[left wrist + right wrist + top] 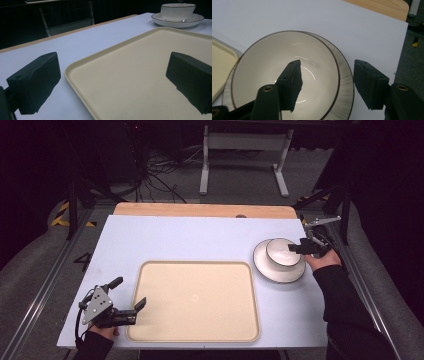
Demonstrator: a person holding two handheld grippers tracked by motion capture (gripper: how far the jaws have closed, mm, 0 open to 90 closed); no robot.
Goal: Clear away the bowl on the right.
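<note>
Sitting on a white plate [278,270] near the right edge of the table [190,237], a white bowl [281,251] with a thin dark rim stands upright, mouth up; its glossy inside holds nothing that can be seen. The plate is round, with a fine ribbed border and a dark edge line like the bowl's. Both lie just beyond the right side of a large beige tray [195,301], a matte rounded rectangle with a low raised lip, its long axis running left to right along the near edge of the table. The tray's floor is bare.

The right gripper [300,247] comes in from the right edge with its jaws spread apart: in the right gripper view one black jaw hangs inside the bowl [284,75] and the other outside over the plate [343,82], so they straddle the bowl's wall without closing on it. The left gripper [130,296] rests at the tray's near left corner, jaws wide apart, one over the table's pale surface [82,47] and one over the tray [130,82], gripping nothing.
</note>
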